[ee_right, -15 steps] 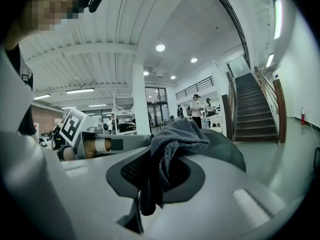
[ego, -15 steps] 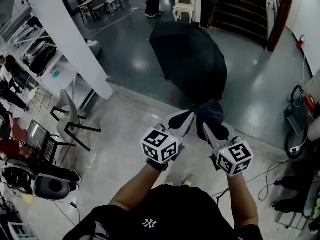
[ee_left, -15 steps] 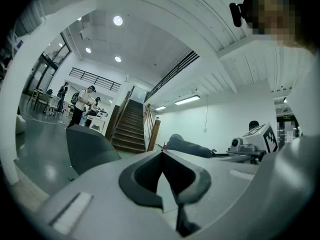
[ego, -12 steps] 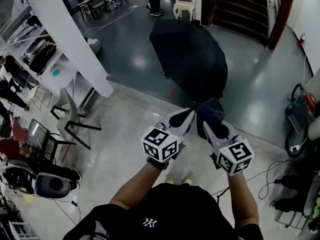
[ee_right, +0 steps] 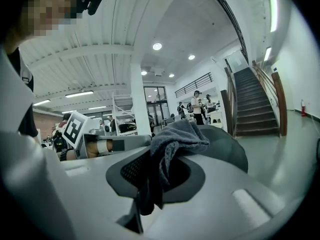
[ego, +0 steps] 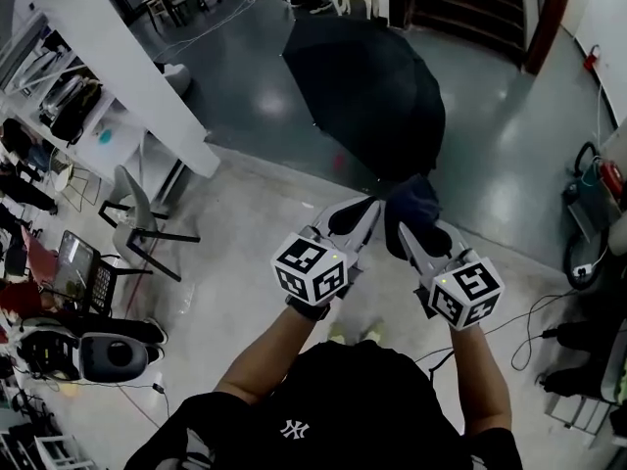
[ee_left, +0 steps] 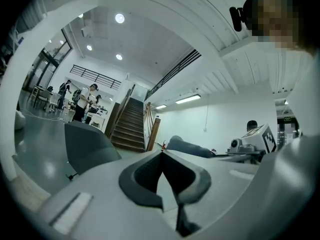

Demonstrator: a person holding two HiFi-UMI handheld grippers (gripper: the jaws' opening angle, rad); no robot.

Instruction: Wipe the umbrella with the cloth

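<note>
Two grippers are held side by side: the left gripper [ego: 364, 215] pinched together on nothing, the right gripper [ego: 416, 238] clamped on a crumpled dark grey-blue cloth [ego: 411, 207]. Just beyond, an open black fabric umbrella [ego: 367, 86] lies on the glossy dark floor [ego: 509, 135].

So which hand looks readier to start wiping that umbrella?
The right. The right gripper is shut on the cloth, and the open umbrella lies ahead of it. The left gripper is shut with nothing in it.
</note>
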